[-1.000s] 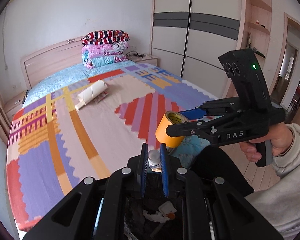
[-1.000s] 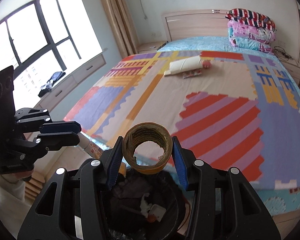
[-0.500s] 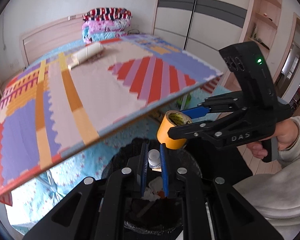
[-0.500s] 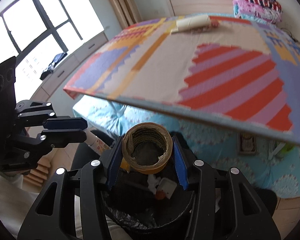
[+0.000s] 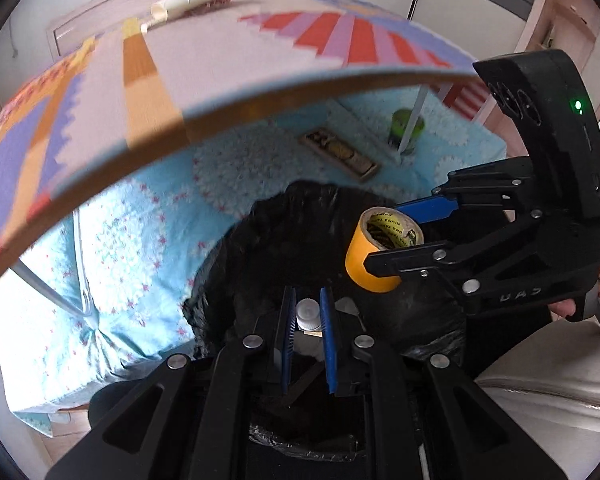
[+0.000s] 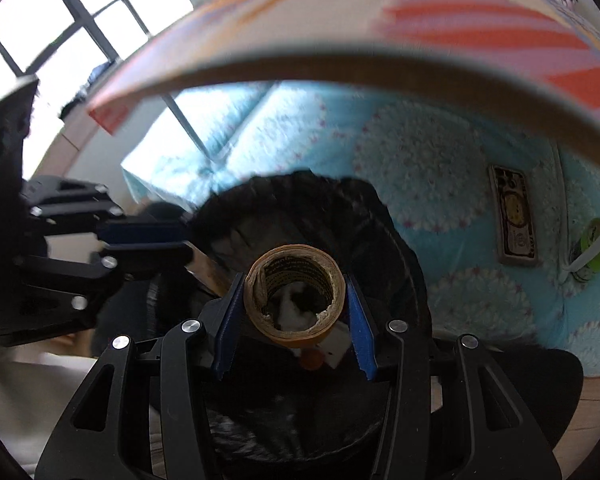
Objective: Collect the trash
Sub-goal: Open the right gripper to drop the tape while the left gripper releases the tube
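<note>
With your left gripper [image 5: 307,314] clamped narrowly on the small white-capped bottle [image 5: 308,313] and your right gripper [image 6: 294,306] holding the yellow tape roll [image 6: 296,296], both above the black-lined bin [image 6: 384,220], centre each over its mouth before you release.

Daylight flooded in from the window [image 6: 60,40] up and left of the right jaws, which was blown out to white. The mat edge [image 6: 340,64] above those jaws was smeared by motion blur, as was the other gripper to their left. In the left wrist view the mat [image 5: 220,60] above the jaws was softly blurred. Below both pairs of jaws the bin liner [image 5: 300,240] lay in deep shadow. Fisheye bending curved straight edges, and the corners went black.
</note>
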Demonstrator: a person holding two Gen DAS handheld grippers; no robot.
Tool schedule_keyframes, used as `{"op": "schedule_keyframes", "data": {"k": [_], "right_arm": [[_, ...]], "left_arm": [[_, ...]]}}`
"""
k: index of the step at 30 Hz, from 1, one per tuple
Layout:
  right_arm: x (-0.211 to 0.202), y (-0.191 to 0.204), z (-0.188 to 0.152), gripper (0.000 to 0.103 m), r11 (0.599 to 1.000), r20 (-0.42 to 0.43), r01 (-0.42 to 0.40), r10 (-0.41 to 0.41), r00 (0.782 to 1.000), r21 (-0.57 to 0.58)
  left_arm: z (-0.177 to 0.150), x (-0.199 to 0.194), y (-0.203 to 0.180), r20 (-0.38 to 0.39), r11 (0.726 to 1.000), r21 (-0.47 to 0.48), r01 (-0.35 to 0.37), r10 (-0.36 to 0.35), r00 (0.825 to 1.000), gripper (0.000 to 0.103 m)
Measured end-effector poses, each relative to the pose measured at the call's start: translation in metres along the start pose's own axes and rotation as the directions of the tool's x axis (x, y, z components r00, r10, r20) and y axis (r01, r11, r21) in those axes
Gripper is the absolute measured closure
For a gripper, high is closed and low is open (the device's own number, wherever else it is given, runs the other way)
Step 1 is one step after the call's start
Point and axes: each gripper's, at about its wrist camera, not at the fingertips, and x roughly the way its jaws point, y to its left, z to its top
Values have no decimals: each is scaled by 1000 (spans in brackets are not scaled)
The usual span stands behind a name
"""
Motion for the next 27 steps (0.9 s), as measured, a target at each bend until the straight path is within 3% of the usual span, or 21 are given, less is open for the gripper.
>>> {"op": "schedule_keyframes", "data": {"k": [9,19,21,23,24,27], "right_arm": [[35,-7,-13,56,1000,-79,29,-28,997,12],[39,-2,-11,54,998,-72,60,-61,996,-15],[37,-3,-10,49,998,-63,63,-64,996,-7],[34,-4,-9,45,998,-53,62,-62,997,-1],[32,-3,-8,45,998,-49,60,-60,997,0],[25,-2,-6,45,998,-31,56,-56,998,-1]], "left_arm": [[-14,35,3,-82,999,-37,-6,3,997,91],[-11,39,4,-117,998,-64,-21,14,993,89],[-9,35,2,-106,998,-70,-4,-4,994,83],[-8,31,1,-90,998,-67,-6,0,996,55],[-8,27,0,-74,998,-65,-9,4,997,49],[-5,18,-1,-47,998,-65,5,-8,999,46]]}}
